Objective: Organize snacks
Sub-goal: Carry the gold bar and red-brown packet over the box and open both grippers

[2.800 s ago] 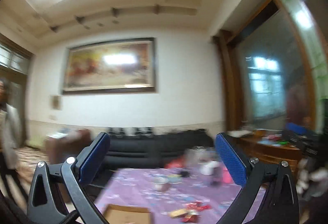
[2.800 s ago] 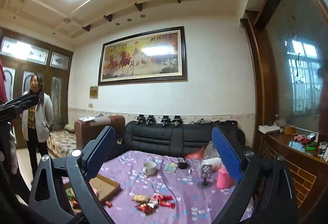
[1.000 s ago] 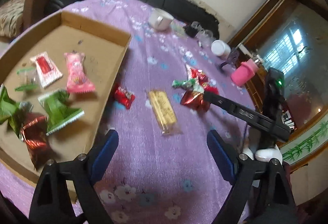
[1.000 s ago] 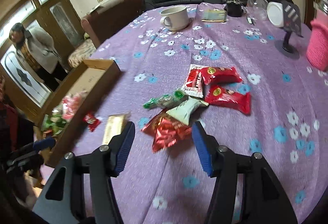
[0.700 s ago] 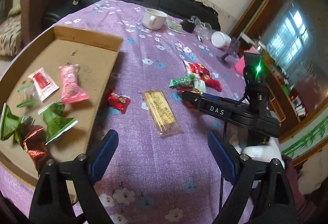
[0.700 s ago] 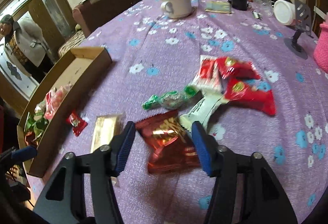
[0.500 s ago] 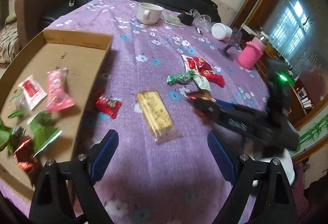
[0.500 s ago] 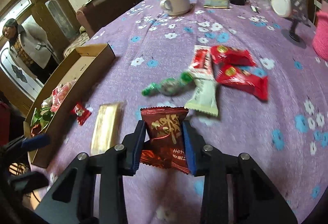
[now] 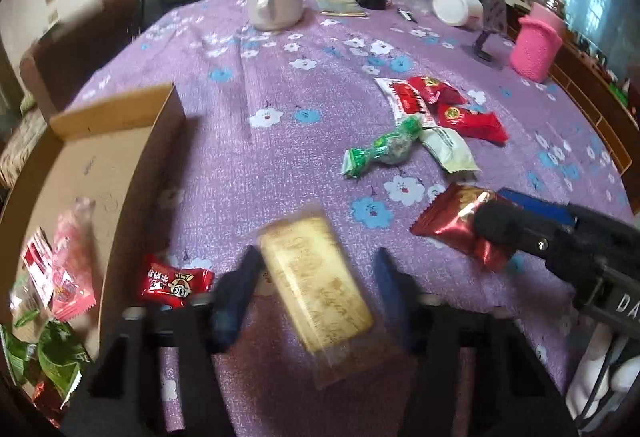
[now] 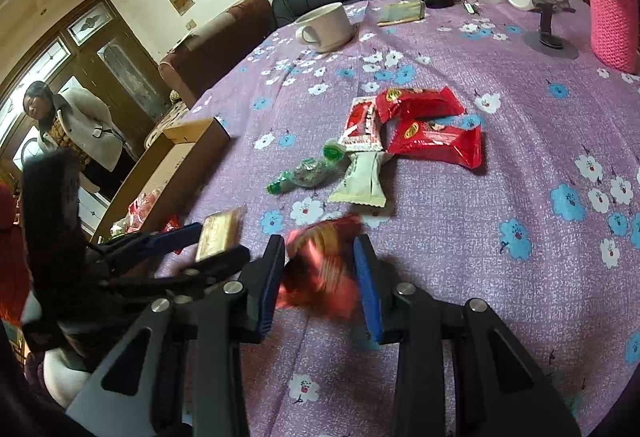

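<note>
1. Purple flowered tablecloth (image 9: pixel 280 141) covers the table, with a cardboard box (image 9: pixel 158 129) at the near left that already holds several snacks, and a loose pile of wrappers lying at centre right
2. Half a second ago the left gripper (image 9: pixel 316 289) stood wide open above the gold bar (image 9: pixel 316 285); now its fingers have narrowed around it, though blur hides whether the pads touch, so I cannot tell if it grips
3. Meanwhile the right gripper (image 10: pixel 320 277), already pinched on the dark red packet (image 10: pixel 320 269), has kept its hold; the packet looks raised and blurred
4. By my reading, both snacks are about to travel left to the box, leaving the small red sweet (image 9: pixel 174 283) and the far pile for later
5. Both tools point forward and down over the near edge, left one low, right one just beside it
</note>
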The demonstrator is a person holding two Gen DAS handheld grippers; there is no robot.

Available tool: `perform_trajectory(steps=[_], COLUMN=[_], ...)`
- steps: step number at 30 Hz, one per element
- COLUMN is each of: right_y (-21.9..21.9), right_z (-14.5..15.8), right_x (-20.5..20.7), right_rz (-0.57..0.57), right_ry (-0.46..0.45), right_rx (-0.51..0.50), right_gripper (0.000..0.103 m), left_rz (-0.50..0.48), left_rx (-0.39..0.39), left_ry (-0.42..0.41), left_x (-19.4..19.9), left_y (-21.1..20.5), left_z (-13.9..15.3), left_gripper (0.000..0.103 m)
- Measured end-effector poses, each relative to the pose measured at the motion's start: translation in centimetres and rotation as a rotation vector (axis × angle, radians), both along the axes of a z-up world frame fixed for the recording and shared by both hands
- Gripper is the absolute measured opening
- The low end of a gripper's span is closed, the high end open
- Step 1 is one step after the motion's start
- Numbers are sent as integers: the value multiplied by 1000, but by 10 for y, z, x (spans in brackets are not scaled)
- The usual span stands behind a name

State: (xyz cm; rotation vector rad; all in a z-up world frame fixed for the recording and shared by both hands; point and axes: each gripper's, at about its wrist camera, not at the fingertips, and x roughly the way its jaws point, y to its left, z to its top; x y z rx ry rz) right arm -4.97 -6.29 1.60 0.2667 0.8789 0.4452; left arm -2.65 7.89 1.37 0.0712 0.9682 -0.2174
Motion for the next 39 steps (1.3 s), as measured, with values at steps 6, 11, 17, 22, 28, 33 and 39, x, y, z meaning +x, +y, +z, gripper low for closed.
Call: perform_trajectory(steps=[6, 11, 17, 22, 28, 33, 39], right_y=[1, 12, 33, 29, 43, 83, 154], right_z=[0, -3, -6, 16, 125, 214, 220], right_x=[-1, -2, -6, -25, -51, -48, 4], right_rz=[8, 56, 96, 77, 147, 247, 294], right_ry=[-10, -11, -26, -29, -192, -286, -229], right_rx=[0, -28, -118, -60, 4, 51, 41], right_gripper=[33, 35, 45, 43, 43, 43, 43], left_rz=[5, 16, 48, 77, 120, 161, 218], left_rx=[-138, -259, -380, -462, -475, -382, -324], left_ry=[6, -35, -101, -182, -303, -322, -243], left_x=[-14, -40, -77, -98, -101, -71, -10], left_y=[19, 43, 86, 135, 195, 229, 254], left_z=[13, 37, 69, 109, 168, 196, 164], left_gripper=[33, 33, 33, 33, 33, 34, 34])
